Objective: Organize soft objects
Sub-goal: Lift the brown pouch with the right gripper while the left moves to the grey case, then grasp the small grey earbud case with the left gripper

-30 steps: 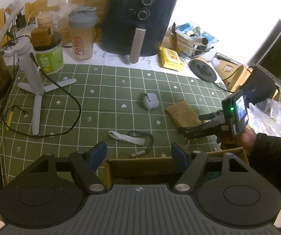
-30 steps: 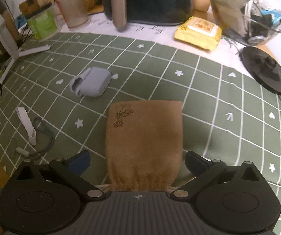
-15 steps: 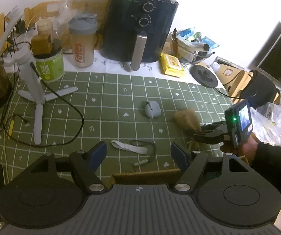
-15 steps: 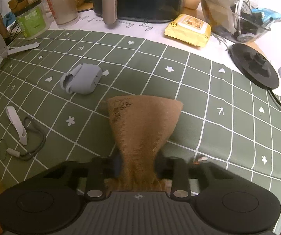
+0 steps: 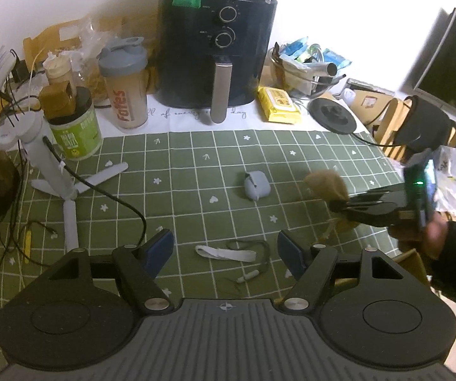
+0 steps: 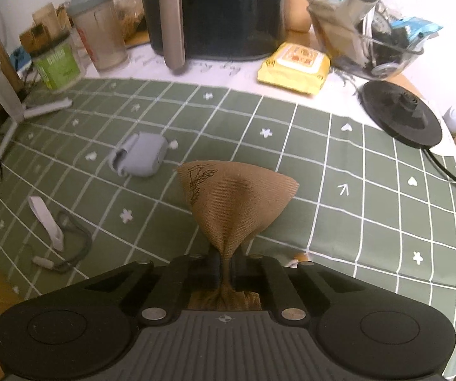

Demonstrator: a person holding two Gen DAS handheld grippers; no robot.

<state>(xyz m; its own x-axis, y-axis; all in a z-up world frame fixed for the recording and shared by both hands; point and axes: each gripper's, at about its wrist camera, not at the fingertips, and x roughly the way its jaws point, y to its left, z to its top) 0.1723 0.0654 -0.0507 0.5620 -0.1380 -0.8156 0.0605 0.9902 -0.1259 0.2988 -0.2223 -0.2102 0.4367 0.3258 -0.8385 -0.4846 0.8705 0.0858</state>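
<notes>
A brown cloth pouch (image 6: 237, 197) with a black line drawing hangs bunched at its neck between the fingers of my right gripper (image 6: 226, 266), which is shut on it. Its wide end lifts off the green checked tablecloth (image 6: 339, 158). In the left wrist view the same pouch (image 5: 324, 184) sticks out of the right gripper (image 5: 339, 204) at the right, held by a dark-sleeved hand. My left gripper (image 5: 224, 250) is open above a white strap with a dark cord (image 5: 224, 253) and holds nothing. A grey soft case (image 5: 256, 185) lies mid-table, left of the pouch (image 6: 140, 157).
At the back stand a black air fryer (image 5: 218, 54), a shaker bottle (image 5: 126, 85), a green jar (image 5: 75, 130), a yellow wipes pack (image 5: 278, 109), a black round base (image 5: 332, 116) and a glass bowl of clutter (image 6: 380, 44). A white tripod stand (image 5: 56, 174) with cable occupies the left.
My right gripper went from wide open around the flat pouch to shut on its neck and rose, lifting it. The left gripper shifted, so the cardboard edge left its view.
</notes>
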